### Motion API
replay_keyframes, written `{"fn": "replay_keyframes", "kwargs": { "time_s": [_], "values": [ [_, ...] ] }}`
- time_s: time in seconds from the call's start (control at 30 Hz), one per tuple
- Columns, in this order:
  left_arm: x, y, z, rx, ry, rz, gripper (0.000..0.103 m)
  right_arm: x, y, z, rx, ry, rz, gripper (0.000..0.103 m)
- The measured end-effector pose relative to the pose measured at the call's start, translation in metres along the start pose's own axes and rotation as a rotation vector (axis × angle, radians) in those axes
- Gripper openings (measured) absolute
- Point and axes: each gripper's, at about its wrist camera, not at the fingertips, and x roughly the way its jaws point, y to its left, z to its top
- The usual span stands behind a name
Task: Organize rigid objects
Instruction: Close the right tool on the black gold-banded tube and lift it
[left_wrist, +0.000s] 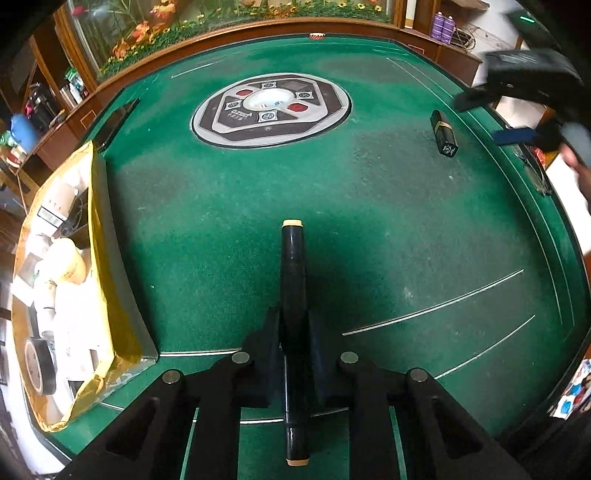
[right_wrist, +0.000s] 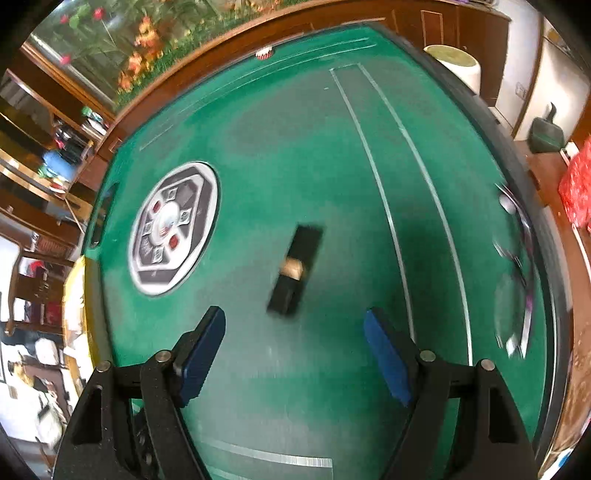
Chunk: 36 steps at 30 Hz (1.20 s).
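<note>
Green felt mahjong table (left_wrist: 388, 221), wood-trimmed, flower mural behind.

We note a round control panel (left_wrist: 271, 109) at table centre and a yellow-lined box (left_wrist: 107, 258) of white items at the left edge. Our left gripper (left_wrist: 293, 332) is clamped on a black marker pen (left_wrist: 293, 258) with cream end caps, lying lengthwise between the fingers. Our right gripper (right_wrist: 295, 332) stands apart, empty; the black lipstick tube (right_wrist: 295, 271) with a gold band lies on the felt just ahead, blurred. Tube-end print unreadable.
</note>
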Motion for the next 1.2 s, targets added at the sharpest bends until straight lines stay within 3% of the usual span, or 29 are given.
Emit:
{"fn": "replay_keyframes", "kwargs": {
  "time_s": [0.1,0.17,0.23,0.3,0.37,0.73,1.2],
  "values": [
    [0.0,0.0,0.0,0.001,-0.009,0.003,0.015,0.025,0.002,0.017,0.049,0.052,-0.025,0.071],
    [0.0,0.001,0.0,0.001,-0.013,0.003,0.015,0.037,0.002,0.024,0.053,0.065,-0.078,0.053],
    [0.0,0.002,0.0,-0.005,-0.012,0.001,0.016,0.043,0.004,0.025,0.041,0.07,-0.113,0.048],
    [-0.001,0.002,0.0,-0.01,-0.013,0.001,0.016,0.045,0.011,0.024,0.003,0.084,-0.128,0.029],
    [-0.001,0.001,-0.001,-0.023,-0.01,0.002,0.016,0.043,0.012,0.02,0.0,0.091,-0.133,0.018],
    [-0.001,-0.003,-0.002,-0.022,-0.019,0.033,0.015,0.011,0.027,-0.045,-0.072,0.122,0.082,0.018],
    [-0.03,-0.001,-0.001,-0.013,-0.135,0.094,0.015,-0.016,0.072,-0.085,-0.269,0.083,0.135,0.018]
  ]
}}
